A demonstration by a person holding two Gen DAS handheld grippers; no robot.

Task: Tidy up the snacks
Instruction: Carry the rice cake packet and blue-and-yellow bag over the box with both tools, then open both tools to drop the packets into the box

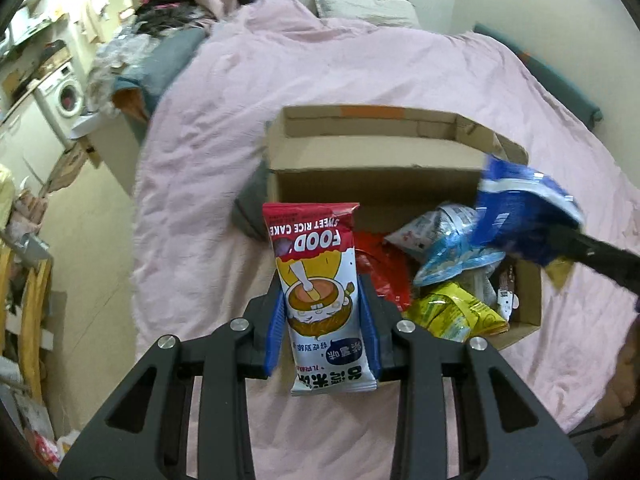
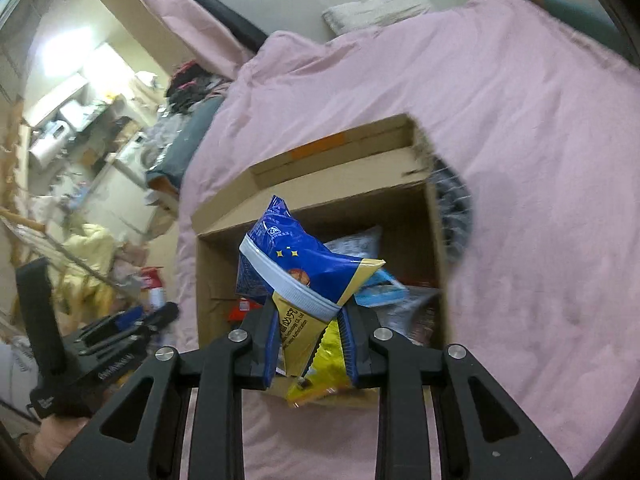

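My left gripper (image 1: 323, 312) is shut on a red and white sweet rice cake packet (image 1: 316, 280), held upright just short of the near left corner of an open cardboard box (image 1: 376, 152) on the pink bed. My right gripper (image 2: 308, 328) is shut on a blue and yellow snack bag (image 2: 304, 272), held above the box (image 2: 320, 208). That bag (image 1: 520, 216) and the right gripper's arm show in the left wrist view over the box's right side. The box holds several packets: red (image 1: 384, 276), yellow (image 1: 452, 312), light blue (image 1: 456, 256).
The pink duvet (image 1: 240, 120) covers the bed around the box. A grey pillow (image 1: 360, 8) lies at the head. Left of the bed are a cluttered floor, a washing machine (image 1: 68, 96) and piled clothes (image 1: 132, 52). The left gripper (image 2: 120, 332) shows at the right wrist view's lower left.
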